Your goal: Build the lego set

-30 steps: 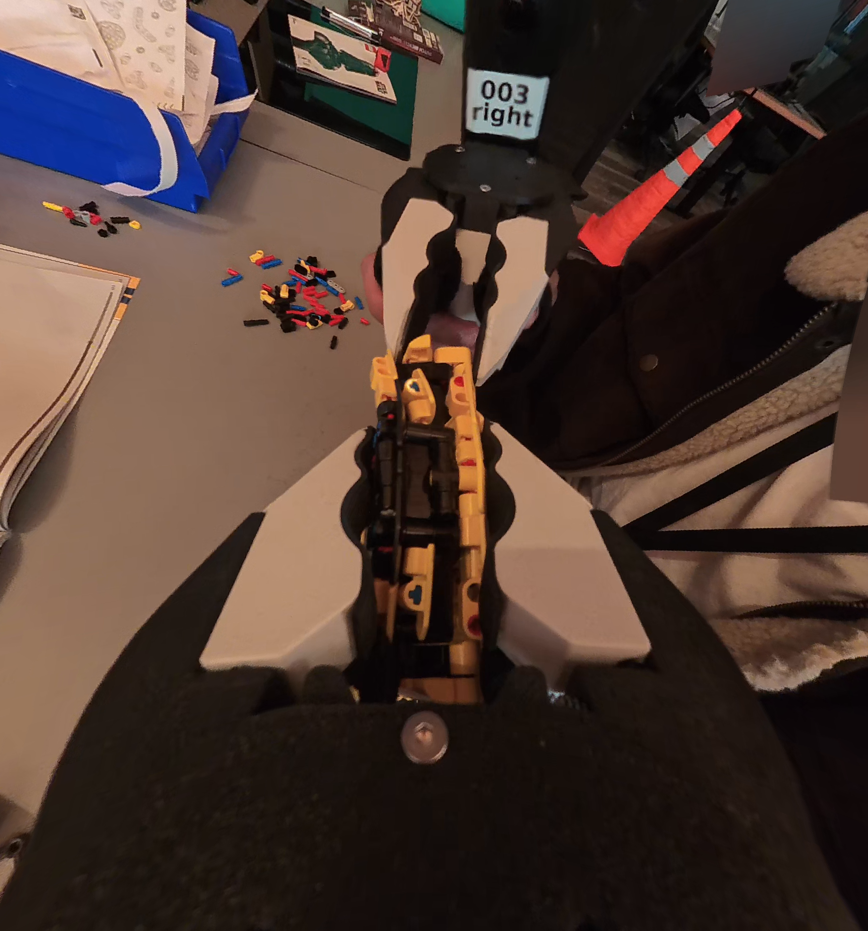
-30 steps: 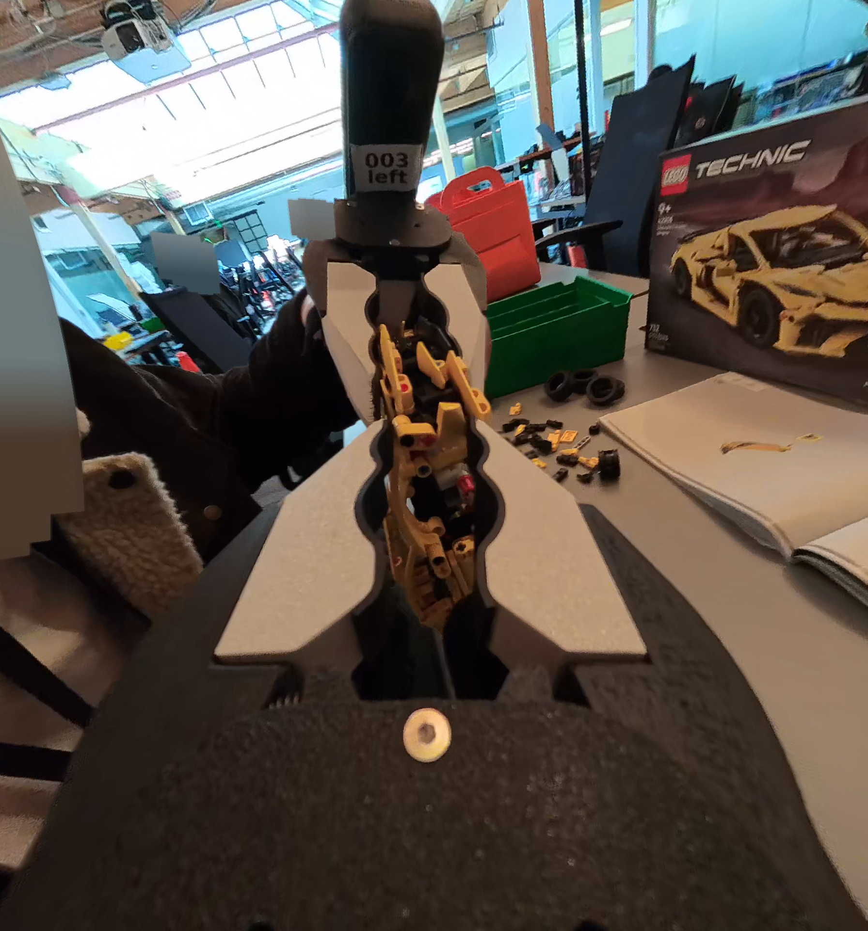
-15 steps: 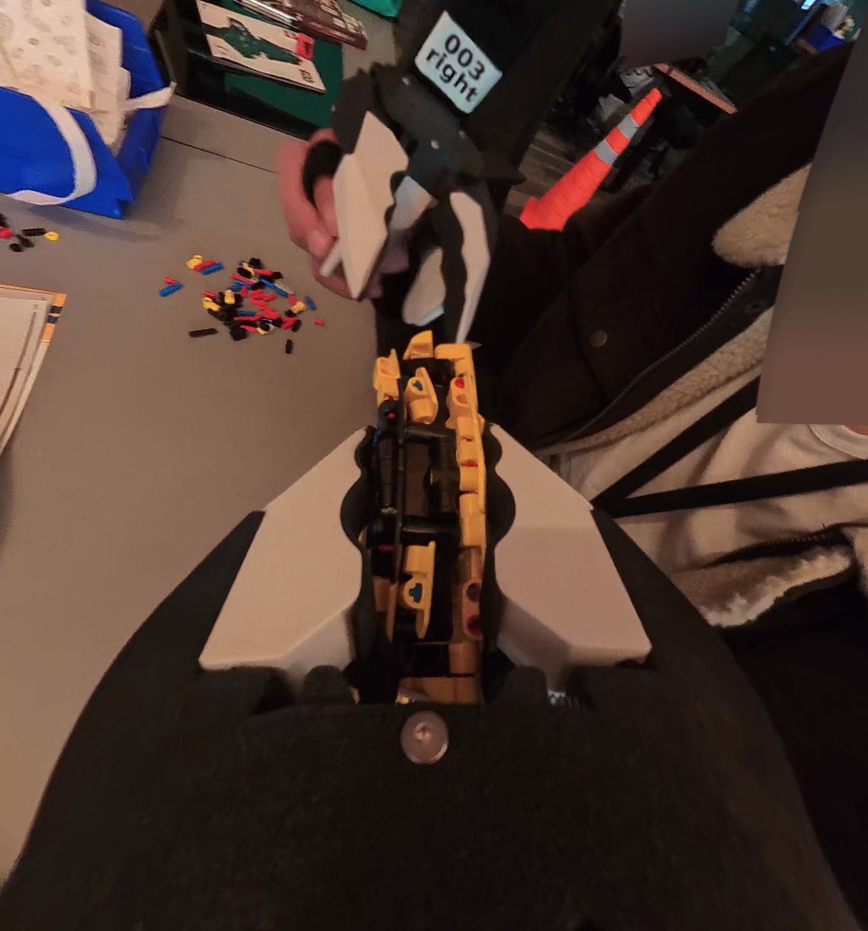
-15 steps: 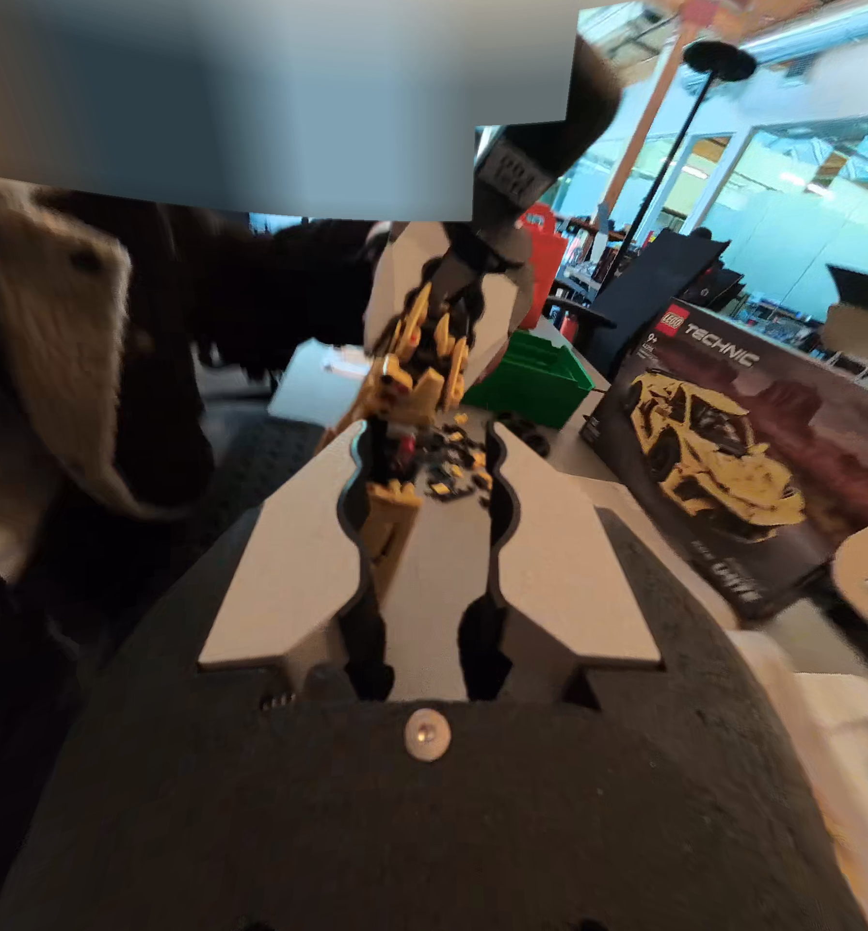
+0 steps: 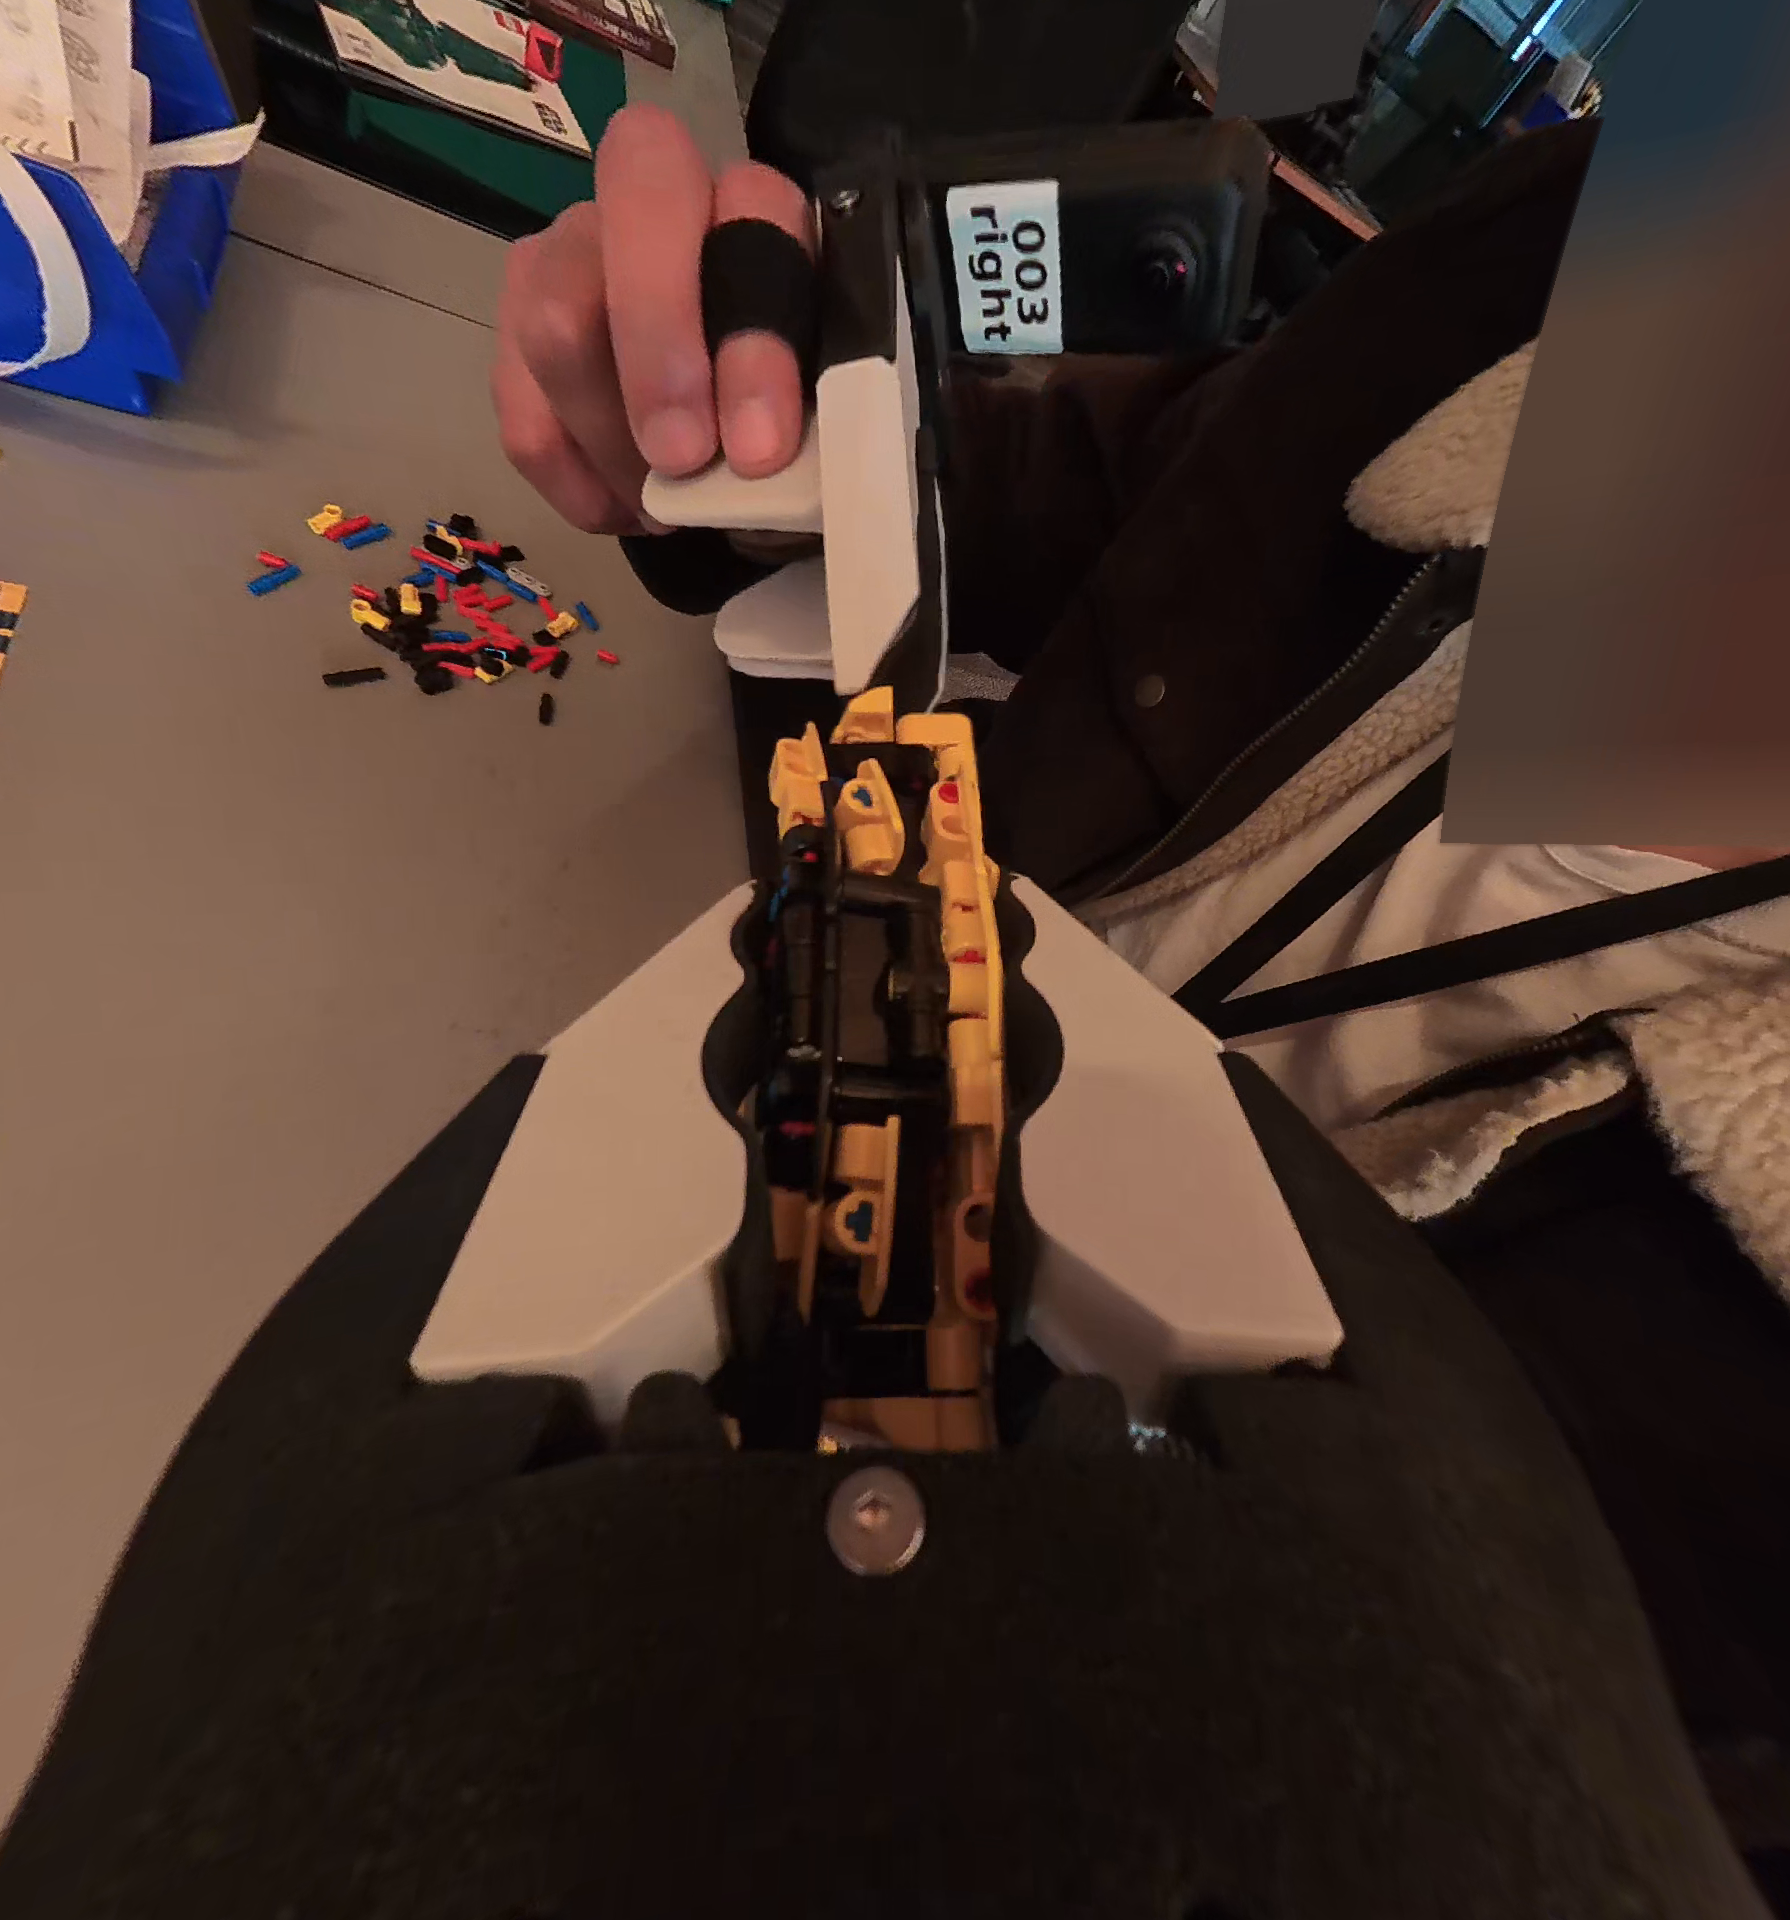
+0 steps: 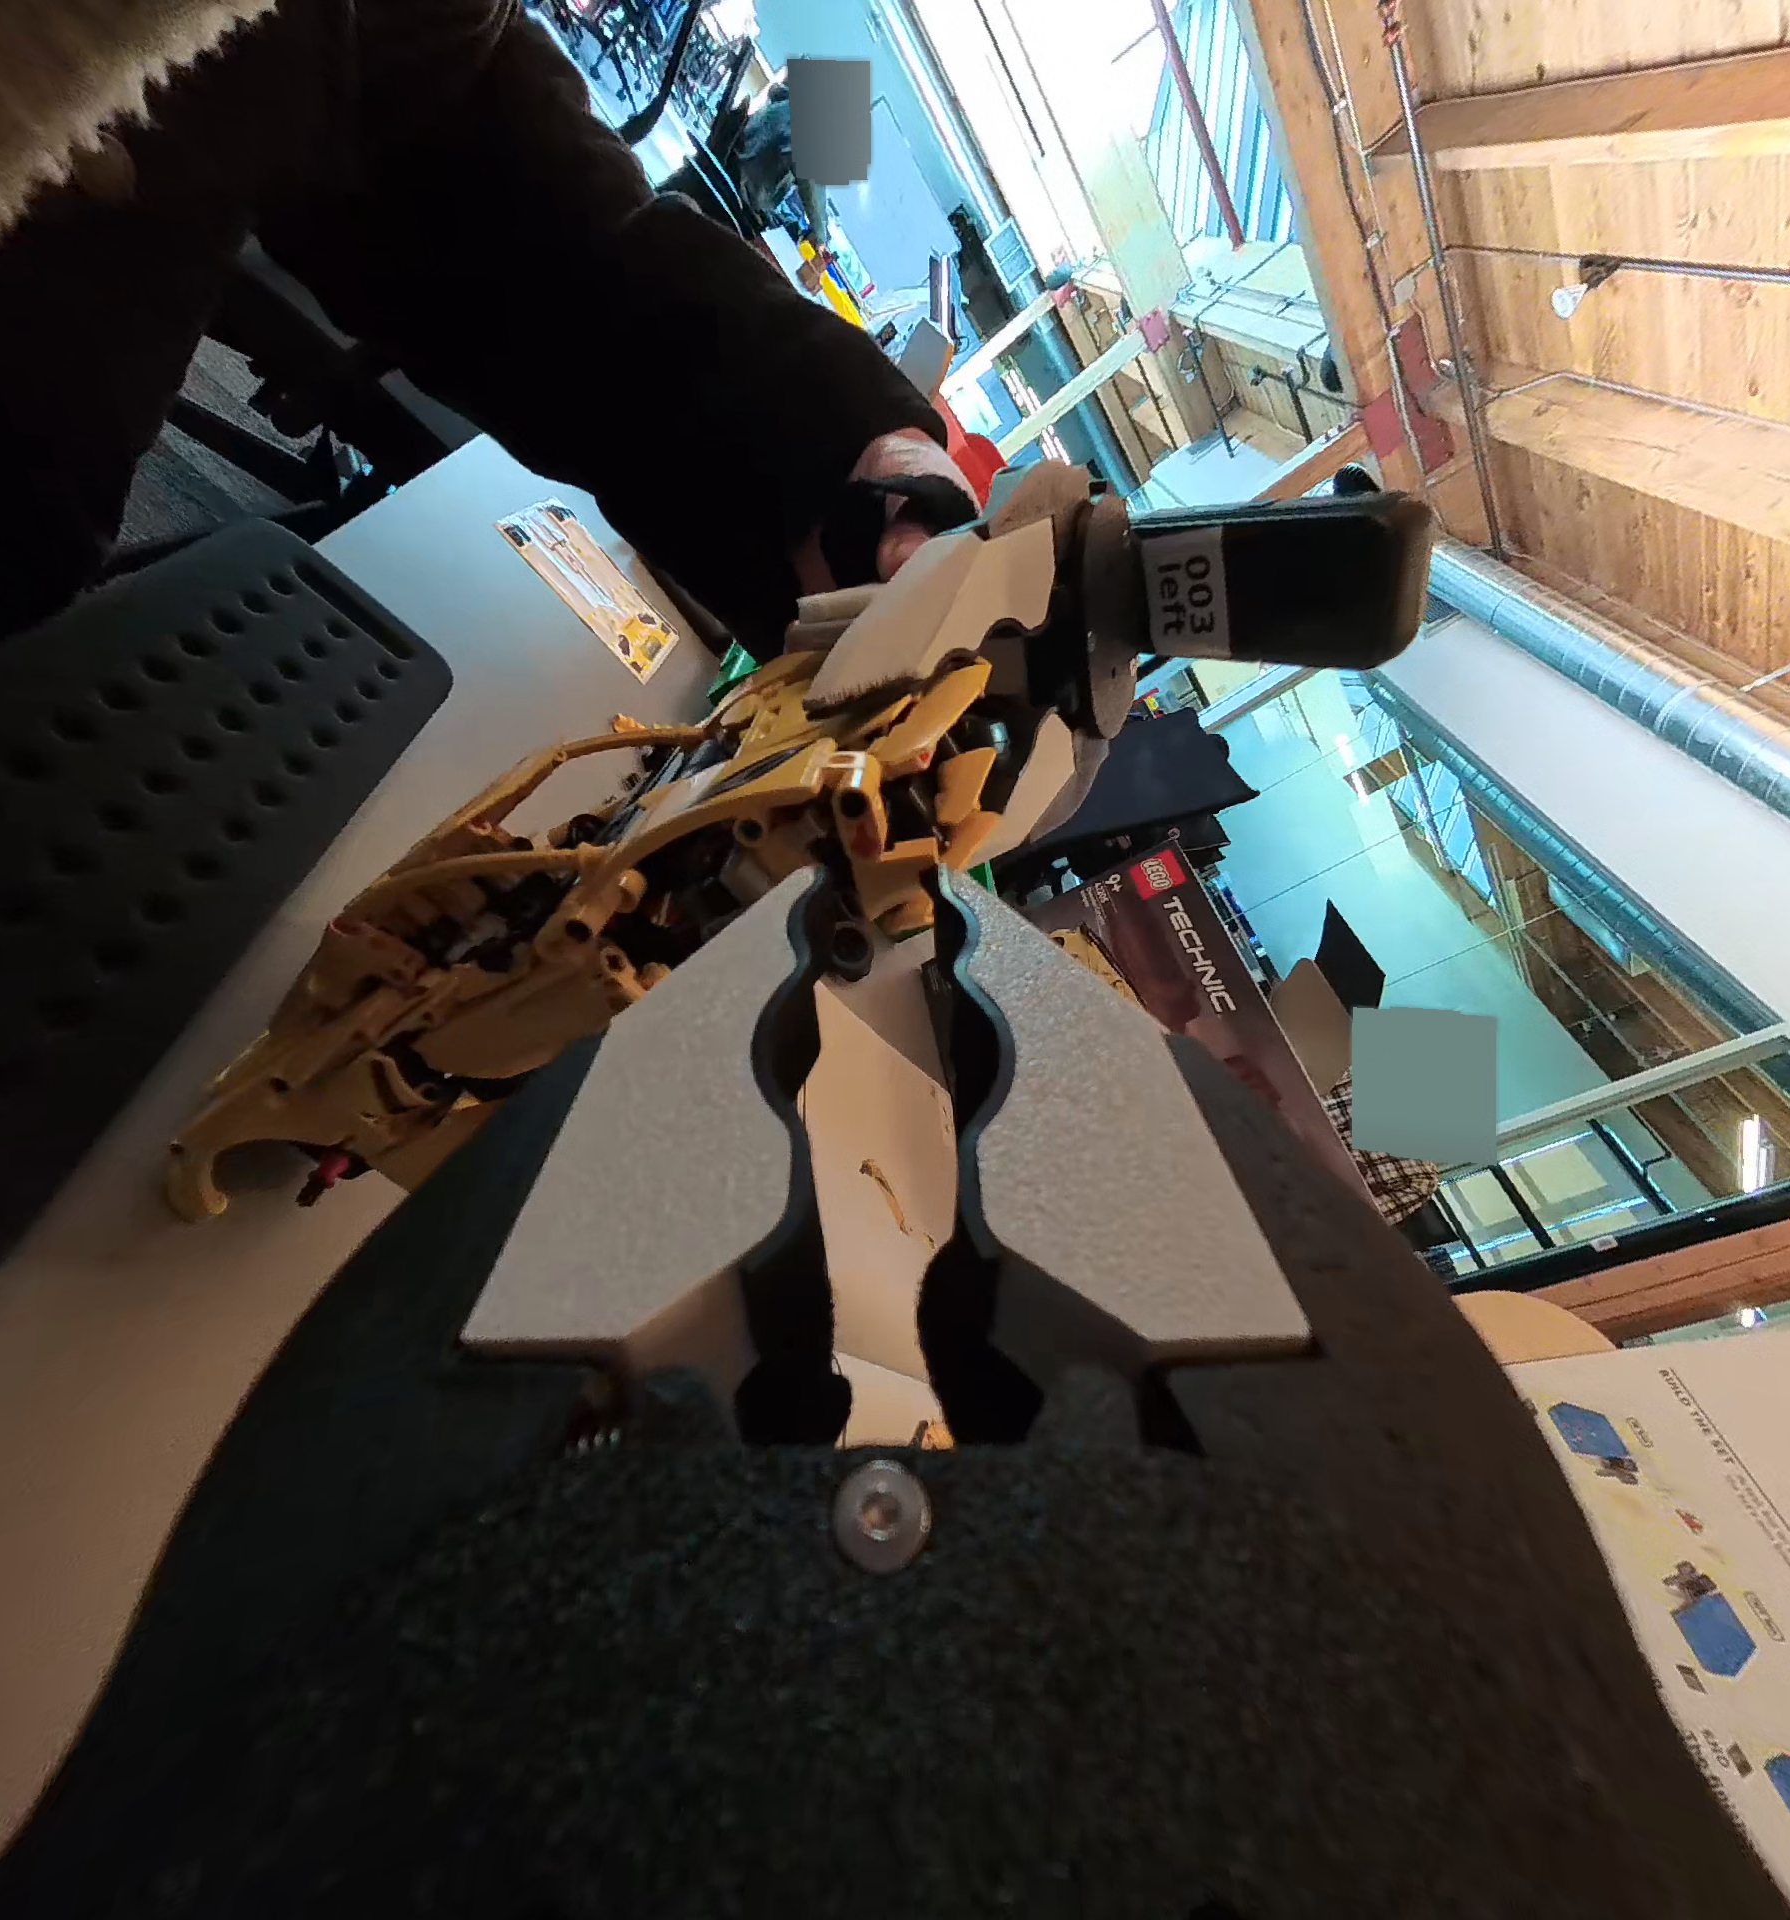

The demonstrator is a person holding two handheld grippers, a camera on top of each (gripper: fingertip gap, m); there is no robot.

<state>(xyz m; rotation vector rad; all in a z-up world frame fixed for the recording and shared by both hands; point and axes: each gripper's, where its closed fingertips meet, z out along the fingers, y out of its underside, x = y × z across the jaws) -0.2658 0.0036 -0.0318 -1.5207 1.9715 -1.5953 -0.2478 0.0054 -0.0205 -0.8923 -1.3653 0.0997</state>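
Note:
My left gripper [image 5: 880,888] is shut on a yellow and black lego car model [image 5: 875,1039], which runs lengthwise between its fingers. In the right wrist view the model [image 6: 558,894] juts out to the left of the left gripper [image 6: 912,748], above the table. My right gripper [image 6: 880,878] is rolled onto its side and its jaws stand a narrow gap apart. Its tips sit at a yellow and black part on the model's far end. I cannot tell whether they clamp it. It also shows in the left wrist view [image 5: 829,665], held by a hand.
A pile of small loose pieces [image 5: 455,613] lies on the grey table [image 5: 195,935], with a blue bin [image 5: 39,260] behind it. An open booklet [image 6: 870,1143], the set's box [image 6: 1182,935] and a printed sheet [image 6: 1701,1558] lie to the right. A black perforated chair [image 6: 143,779] and the person's jacket are close by. My two grippers' fingertips are within a few centimetres of each other.
My right gripper let go of the model, pulled away, rolled onto its side and came back to the model's far end with narrower jaws. My left gripper kept its hold.

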